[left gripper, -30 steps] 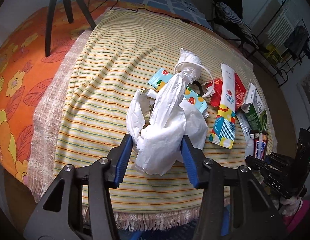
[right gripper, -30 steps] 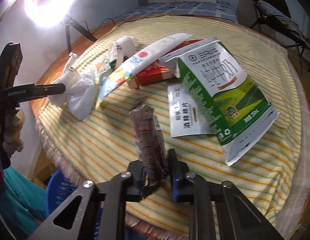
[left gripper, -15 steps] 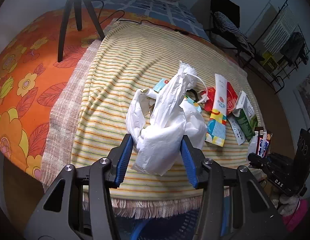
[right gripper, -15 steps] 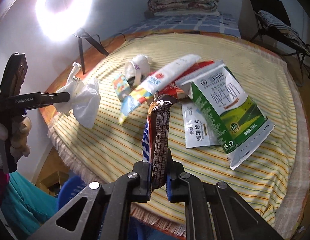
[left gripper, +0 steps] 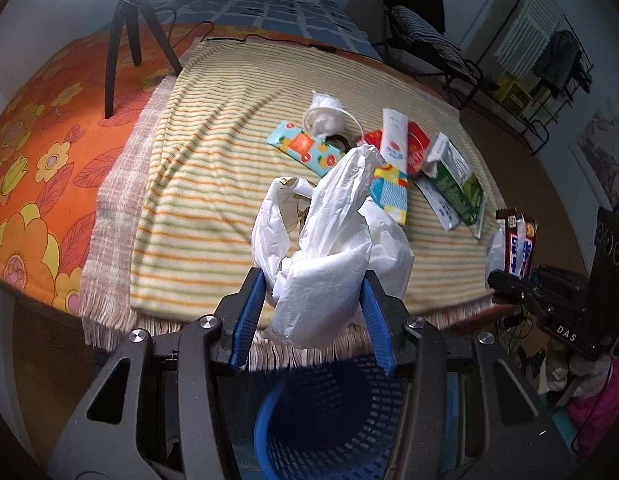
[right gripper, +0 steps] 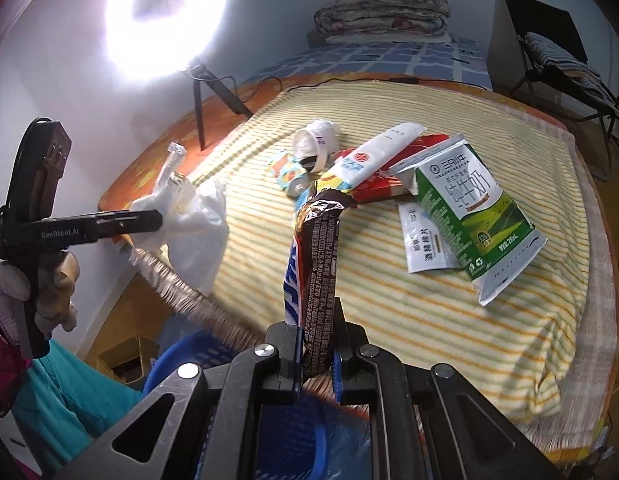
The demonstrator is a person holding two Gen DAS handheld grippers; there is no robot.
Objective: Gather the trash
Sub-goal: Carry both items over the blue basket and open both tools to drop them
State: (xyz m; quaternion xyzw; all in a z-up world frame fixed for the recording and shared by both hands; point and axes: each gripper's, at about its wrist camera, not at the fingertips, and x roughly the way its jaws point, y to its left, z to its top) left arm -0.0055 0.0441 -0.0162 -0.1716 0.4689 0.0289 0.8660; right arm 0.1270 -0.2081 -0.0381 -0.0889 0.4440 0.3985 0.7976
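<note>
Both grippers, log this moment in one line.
left gripper: shut on white plastic bag | right gripper: shut on candy wrapper | blue basket: below

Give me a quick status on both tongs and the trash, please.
Left tongs shut on white plastic bag. Right tongs shut on chocolate bar wrapper. Blue basket below both, path clear. Milk carton and other wrappers remain on bed.

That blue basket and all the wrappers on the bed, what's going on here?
A person is clearing trash off a striped blanket with two hand-held grippers. The left gripper is clamped on a crumpled white plastic bag, held above the blue basket. The right gripper is shut on a brown candy bar wrapper. A green milk carton, a few packets and a white cup lie on the blanket.
</note>
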